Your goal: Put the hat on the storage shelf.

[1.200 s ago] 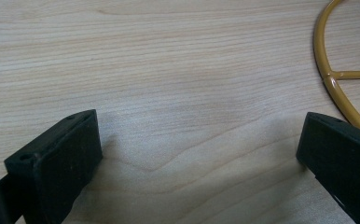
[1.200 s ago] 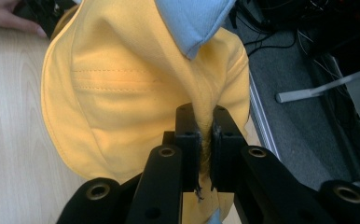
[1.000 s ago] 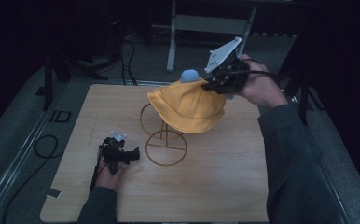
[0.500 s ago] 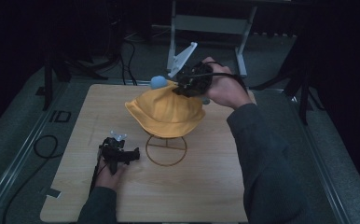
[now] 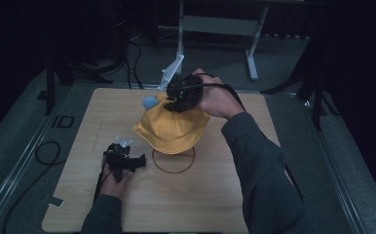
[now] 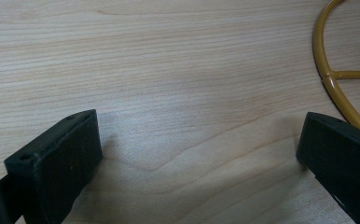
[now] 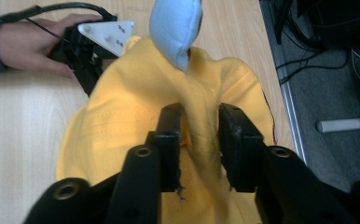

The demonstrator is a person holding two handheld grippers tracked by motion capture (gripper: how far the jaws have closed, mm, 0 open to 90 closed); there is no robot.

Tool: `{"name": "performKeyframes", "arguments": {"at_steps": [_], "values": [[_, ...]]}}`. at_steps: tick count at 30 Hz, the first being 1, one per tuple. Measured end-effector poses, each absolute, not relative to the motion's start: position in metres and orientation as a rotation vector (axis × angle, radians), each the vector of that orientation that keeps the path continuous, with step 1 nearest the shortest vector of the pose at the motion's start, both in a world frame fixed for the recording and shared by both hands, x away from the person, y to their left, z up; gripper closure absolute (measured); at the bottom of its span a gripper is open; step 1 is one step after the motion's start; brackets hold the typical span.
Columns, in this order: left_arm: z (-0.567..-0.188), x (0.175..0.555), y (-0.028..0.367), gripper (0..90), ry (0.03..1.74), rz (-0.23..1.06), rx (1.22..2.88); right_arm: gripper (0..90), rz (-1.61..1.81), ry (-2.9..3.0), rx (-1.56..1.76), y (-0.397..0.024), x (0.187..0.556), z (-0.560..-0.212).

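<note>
Right gripper view has the two black jaws of the right gripper (image 7: 201, 140) pinching a raised fold of the yellow hat (image 7: 122, 135) near its crown, just below the pale blue pompom (image 7: 176, 28). The hat hangs from that pinch above the counter (image 5: 283, 195), its brim drooping toward the gold wire stand (image 5: 174, 161), whose ring base lies on the wood beneath it. The cloth looks soft and light; it sags and creases freely, so I judge that a pinch on a gathered fold at the crown suits it, while the brim would flop and slide. The pompom is loose and squashy, a poor place to hold.

Left gripper view has the jaws of the left gripper (image 6: 197, 154) spread wide with nothing between them, low over bare wood, the stand's ring just beside the right-hand jaw. From the high view that gripper rests near the stand's base, close enough that the drooping brim could catch on it if lowered.
</note>
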State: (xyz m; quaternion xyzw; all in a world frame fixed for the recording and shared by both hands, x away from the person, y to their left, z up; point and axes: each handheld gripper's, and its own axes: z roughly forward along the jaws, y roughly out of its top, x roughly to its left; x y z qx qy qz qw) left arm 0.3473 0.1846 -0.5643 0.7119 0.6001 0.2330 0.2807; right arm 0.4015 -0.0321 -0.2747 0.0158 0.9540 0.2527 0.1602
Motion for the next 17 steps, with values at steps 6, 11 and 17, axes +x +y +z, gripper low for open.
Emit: {"name": "performKeyframes", "arguments": {"at_steps": [6, 11, 17], "values": [[-0.564, 0.347, 0.185, 0.0, 1.609, 0.625, 1.908, 58.7, 0.795, 2.703, 0.039, -0.034, 0.398, -0.270], [-0.564, 0.347, 0.184, 0.0, 1.609, 0.626, 1.904, 46.8, 0.818, 2.664, 0.149, -0.047, 0.405, -0.263], [-0.564, 0.347, 0.185, 0.0, 1.608, 0.628, 1.906, 42.6, 0.903, 2.621, 0.243, -0.066, 0.408, -0.254]]}}
